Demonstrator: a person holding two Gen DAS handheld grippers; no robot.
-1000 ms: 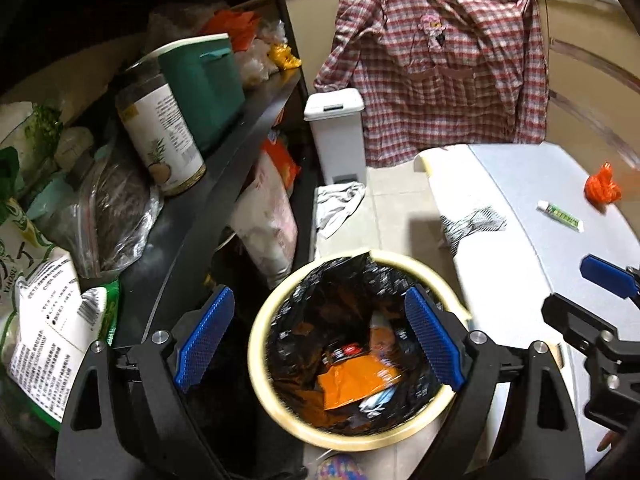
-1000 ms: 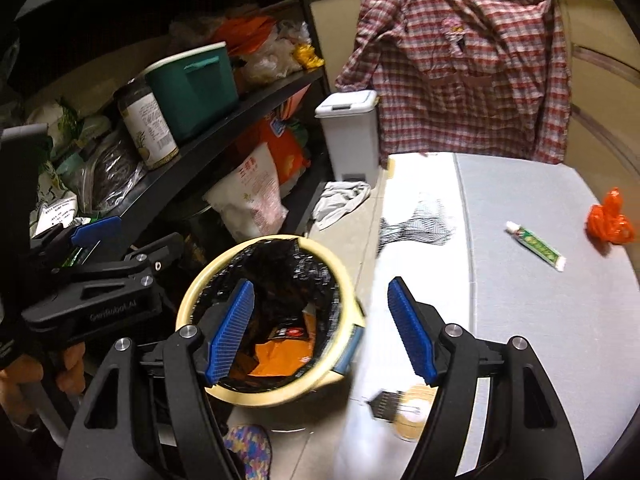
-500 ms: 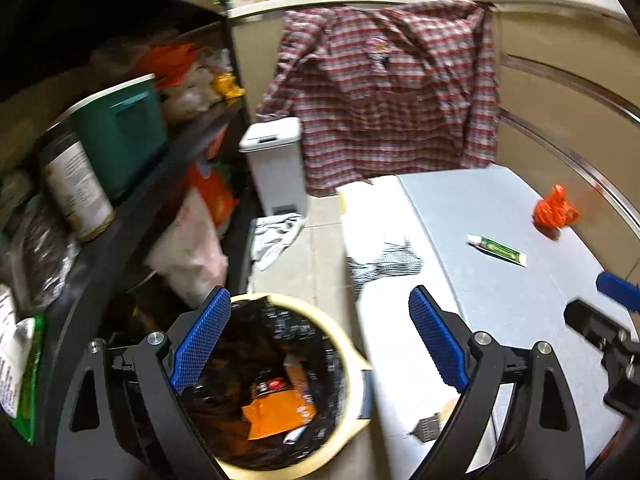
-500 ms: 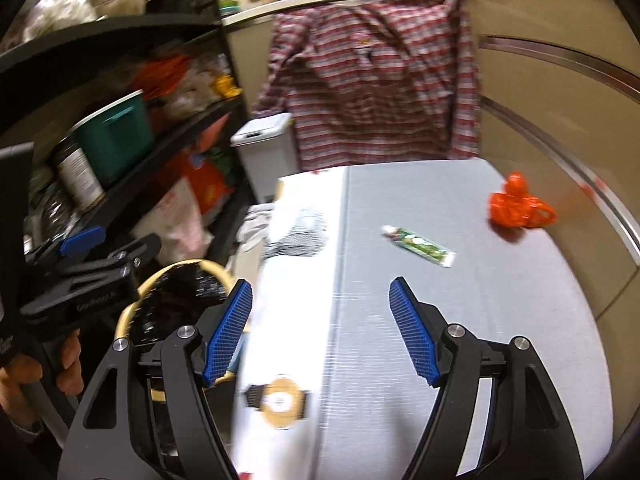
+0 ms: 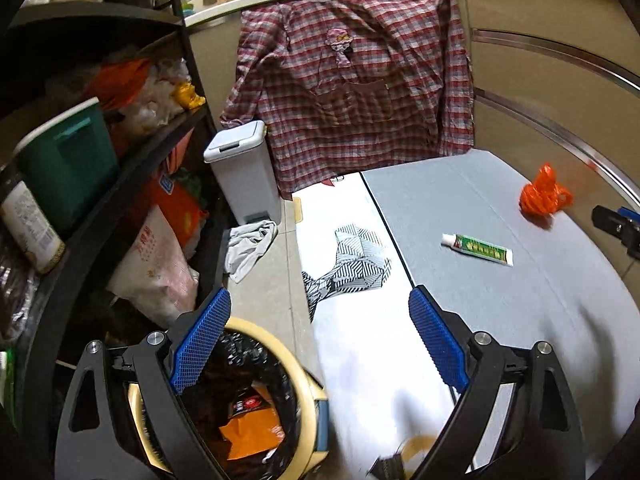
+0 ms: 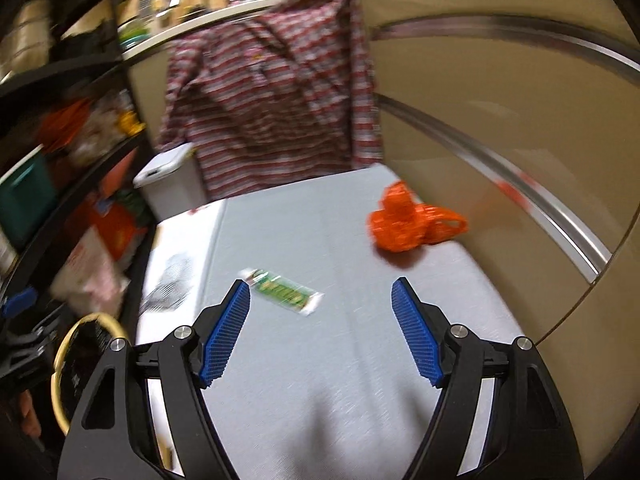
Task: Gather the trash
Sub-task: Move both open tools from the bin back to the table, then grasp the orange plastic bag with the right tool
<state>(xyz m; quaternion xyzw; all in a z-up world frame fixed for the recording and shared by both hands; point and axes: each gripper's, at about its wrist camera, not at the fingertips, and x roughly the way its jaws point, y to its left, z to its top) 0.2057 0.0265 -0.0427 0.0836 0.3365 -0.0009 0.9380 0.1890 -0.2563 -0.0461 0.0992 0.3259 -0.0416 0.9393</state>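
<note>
1. My right tool (image 6: 320, 304) hangs over the grey counter (image 6: 340, 360), its blue pads apart with nothing between them.
2. The green-and-white tube (image 6: 284, 291) lies flat on the counter just ahead of my right tool's left pad, its picture blurred.
3. The crumpled orange plastic bag (image 6: 408, 222) sits farther back on the counter, near the beige wall and well apart from the tube.
4. My left tool (image 5: 316, 332) is also apart and empty, held over the gap between the bin and the counter's white edge.
5. The round yellow-rimmed trash bin (image 5: 288, 352) stands on the floor beside the counter, lined with a black bag, with an orange wrapper (image 5: 252, 432) inside it.
6. A black-and-white striped scrap (image 5: 352, 264) lies on the counter's white part.
7. A plaid shirt (image 5: 352, 88) hangs behind the counter, and a white pedal bin (image 5: 244, 168) stands beside the dark shelf (image 5: 120, 184).
</note>
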